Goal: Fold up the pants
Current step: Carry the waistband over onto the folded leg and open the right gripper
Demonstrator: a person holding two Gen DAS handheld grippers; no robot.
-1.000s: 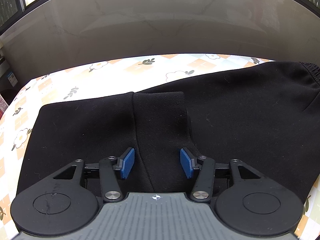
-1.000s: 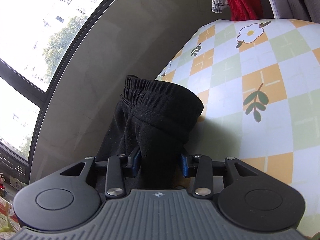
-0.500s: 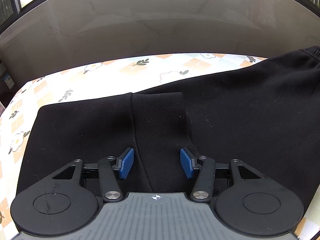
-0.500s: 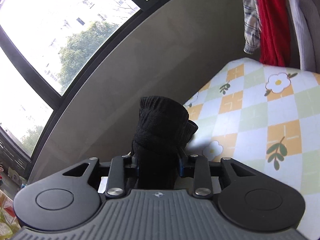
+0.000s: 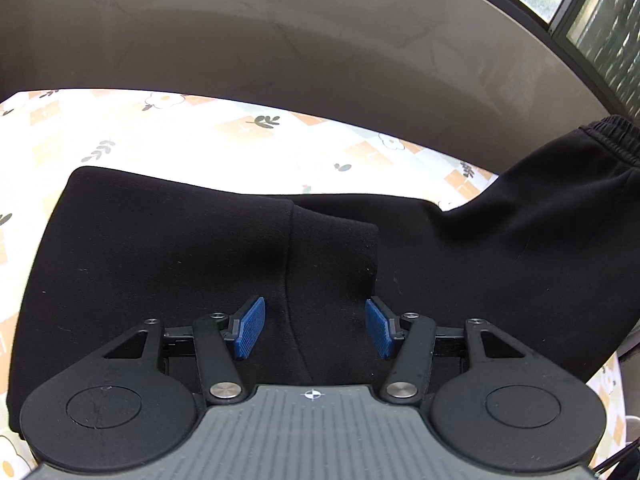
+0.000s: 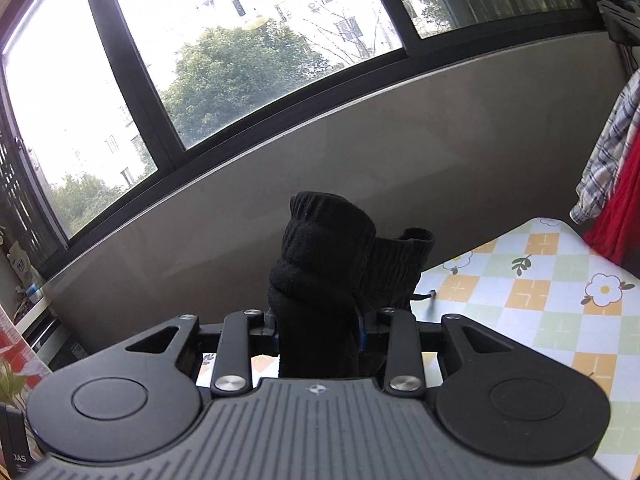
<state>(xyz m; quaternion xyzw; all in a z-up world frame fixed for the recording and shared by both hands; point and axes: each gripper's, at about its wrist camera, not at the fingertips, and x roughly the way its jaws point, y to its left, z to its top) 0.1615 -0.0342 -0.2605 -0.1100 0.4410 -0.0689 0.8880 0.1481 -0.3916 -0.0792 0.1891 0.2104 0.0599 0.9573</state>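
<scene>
Your right gripper has its jaws clamped on the pants' bunched waistband, lifted off the bench, while your left gripper's jaws gape empty over the spread legs, so the fold is barely begun.

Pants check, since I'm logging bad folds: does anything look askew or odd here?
The black pants lie flat on the tablecloth except the waistband, bunched and lifted in the shut right gripper, drawstring dangling. The left gripper is open above them.
</scene>
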